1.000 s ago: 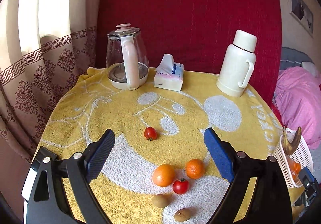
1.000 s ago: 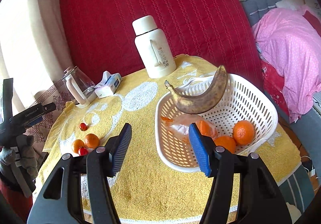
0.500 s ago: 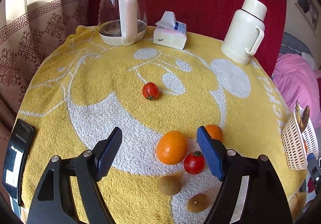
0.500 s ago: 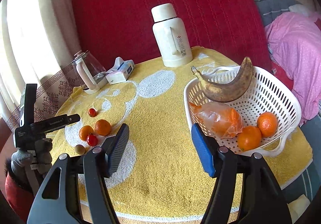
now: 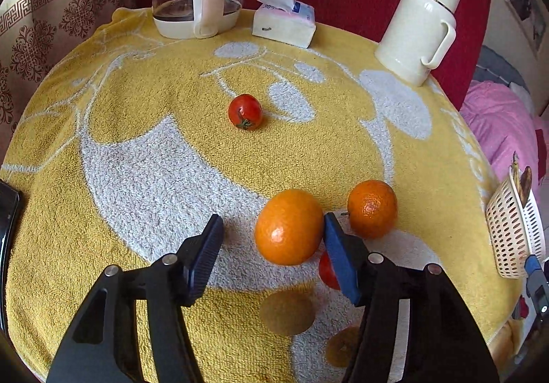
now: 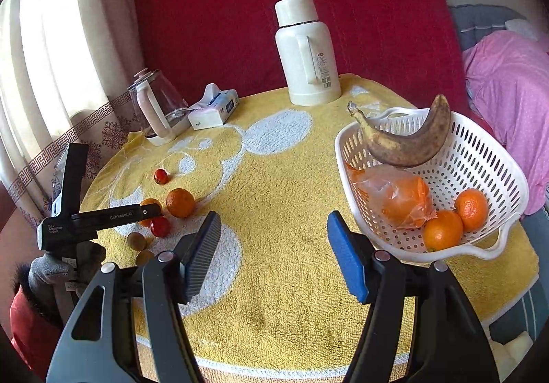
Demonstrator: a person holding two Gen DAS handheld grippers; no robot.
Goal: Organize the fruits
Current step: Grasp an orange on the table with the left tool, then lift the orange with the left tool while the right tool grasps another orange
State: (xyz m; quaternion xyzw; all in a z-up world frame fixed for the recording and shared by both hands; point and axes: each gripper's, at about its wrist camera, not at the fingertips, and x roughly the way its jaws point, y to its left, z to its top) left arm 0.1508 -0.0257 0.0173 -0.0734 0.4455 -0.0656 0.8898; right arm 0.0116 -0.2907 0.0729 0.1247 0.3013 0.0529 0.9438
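left gripper has dropped toward the fruit, jaws closing | large orange on the counter between them (blue pad seemingly touching, other apart) | right gripper jaws half-wide, empty | basket beyond.

On the yellow towel-covered bench lie two loose round oranges, two small red tomatoes and two brown kiwis. The white perforated plastic basket at the bench's right edge holds one brown-spotted banana, two bare oranges and one orange wrapped in clear plastic.
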